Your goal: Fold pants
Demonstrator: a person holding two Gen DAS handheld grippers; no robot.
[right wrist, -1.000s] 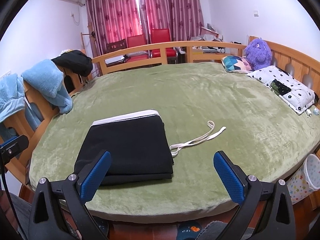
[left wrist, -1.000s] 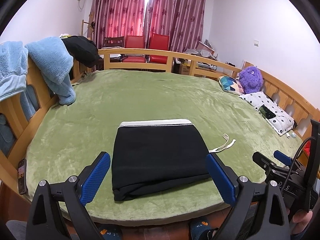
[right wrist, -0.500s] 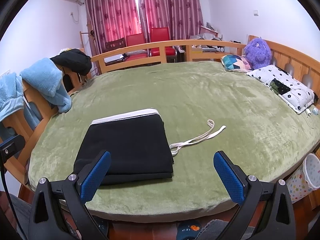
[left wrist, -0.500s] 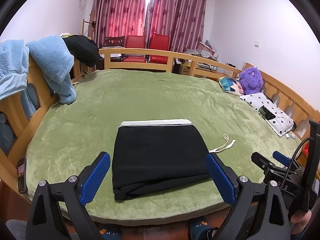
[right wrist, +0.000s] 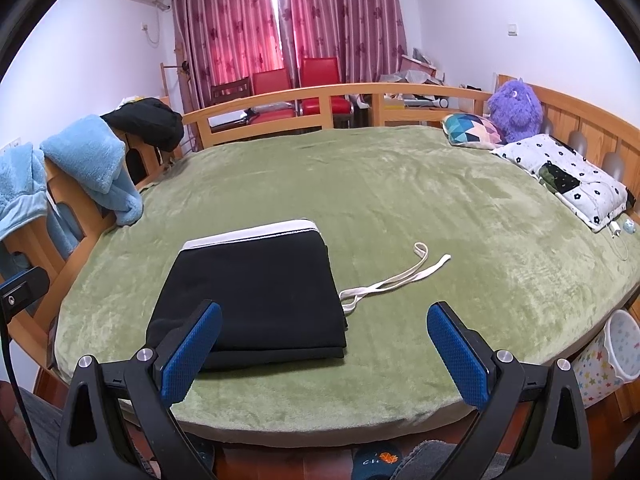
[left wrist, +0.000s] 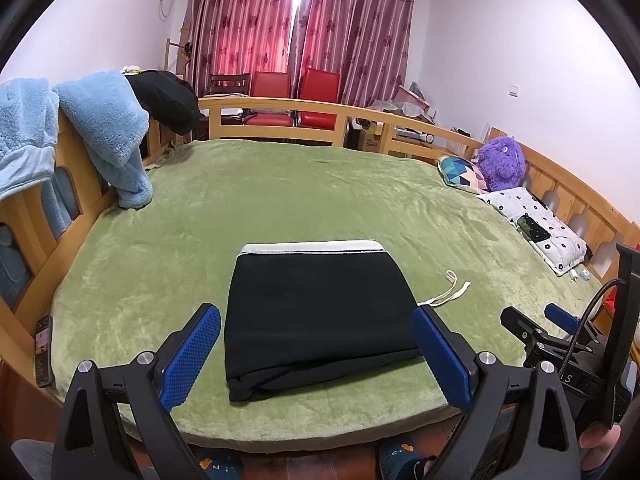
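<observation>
The black pants [left wrist: 316,312] lie folded into a flat rectangle on the green bed cover [left wrist: 280,200], white waistband at the far edge; they also show in the right wrist view [right wrist: 256,292]. A white drawstring [right wrist: 394,276] trails out to their right, also in the left wrist view [left wrist: 448,290]. My left gripper [left wrist: 316,354] is open and empty, held above the bed's near edge in front of the pants. My right gripper [right wrist: 324,352] is open and empty, near the pants' right front corner; it shows in the left wrist view [left wrist: 560,320].
A wooden bed rail [left wrist: 280,110] rings the bed. Blue fleece garments [left wrist: 100,128] and a black garment [left wrist: 168,96] hang on the left rail. Pillows [right wrist: 568,176] and a purple plush toy [right wrist: 516,108] lie at the right. A phone [left wrist: 43,350] lies at the left edge. A bin [right wrist: 616,352] stands at the right.
Both grippers have pulled back slightly from the bed and stayed open. The pants have not moved.
</observation>
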